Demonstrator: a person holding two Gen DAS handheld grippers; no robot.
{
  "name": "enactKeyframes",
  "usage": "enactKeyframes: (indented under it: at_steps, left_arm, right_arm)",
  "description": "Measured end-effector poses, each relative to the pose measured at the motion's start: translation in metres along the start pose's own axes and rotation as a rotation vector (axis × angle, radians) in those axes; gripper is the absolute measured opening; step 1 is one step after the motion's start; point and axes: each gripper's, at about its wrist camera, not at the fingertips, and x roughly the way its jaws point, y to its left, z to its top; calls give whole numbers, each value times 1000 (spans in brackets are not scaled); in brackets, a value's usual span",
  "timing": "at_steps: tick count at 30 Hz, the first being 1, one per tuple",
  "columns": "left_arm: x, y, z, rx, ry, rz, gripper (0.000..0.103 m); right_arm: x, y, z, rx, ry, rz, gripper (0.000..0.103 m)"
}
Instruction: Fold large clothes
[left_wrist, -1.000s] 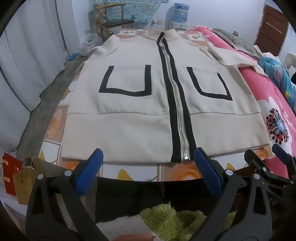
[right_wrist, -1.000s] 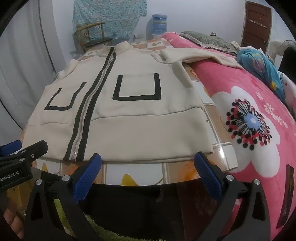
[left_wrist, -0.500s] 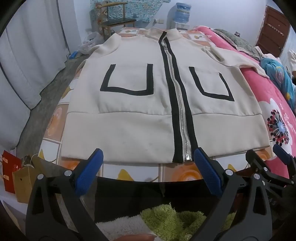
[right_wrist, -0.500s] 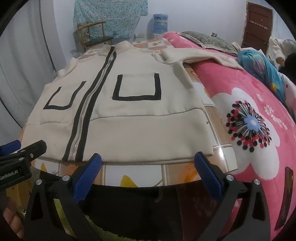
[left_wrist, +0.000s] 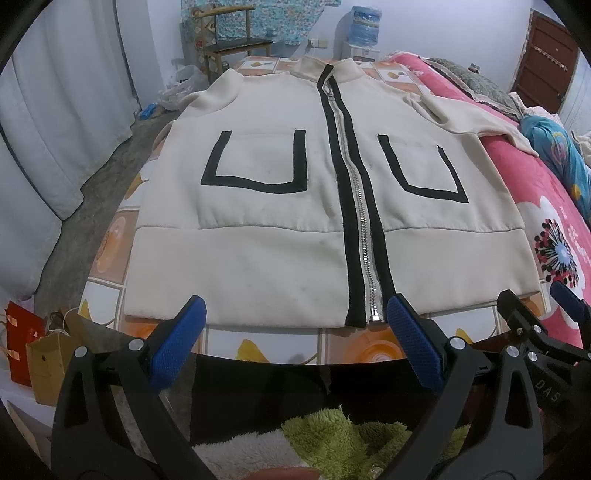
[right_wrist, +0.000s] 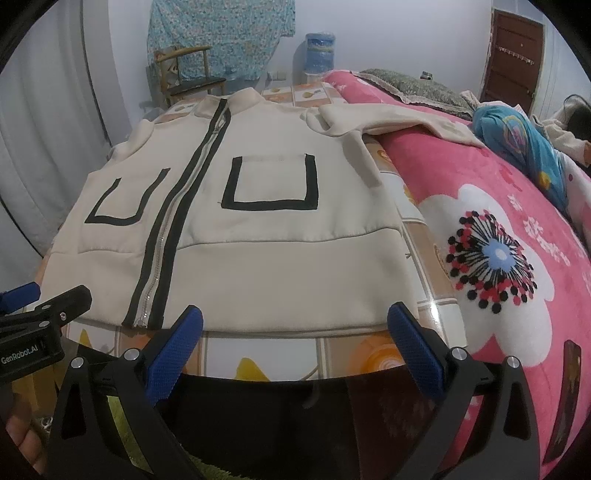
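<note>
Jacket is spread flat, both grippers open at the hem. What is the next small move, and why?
Probably reach the right hand-held gripper toward the sleeve draped onto the pink bed, to fold it across the jacket; the jacket lies flat, zipped and ungrasped.

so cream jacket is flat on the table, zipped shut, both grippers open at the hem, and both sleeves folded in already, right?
Not quite: on the cream jacket, the sleeve on the right gripper's side lies spread onto the pink blanket, per the right wrist view. The rest holds, left gripper included.
</note>
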Motion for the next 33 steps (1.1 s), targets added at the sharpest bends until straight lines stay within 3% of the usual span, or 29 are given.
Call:
enactKeyframes:
  at_steps: [33]
  left_arm:
    - [-1,3,0,-16,-10,0,95]
  right_arm:
    - [-5,12,5,-47,-24,1,98]
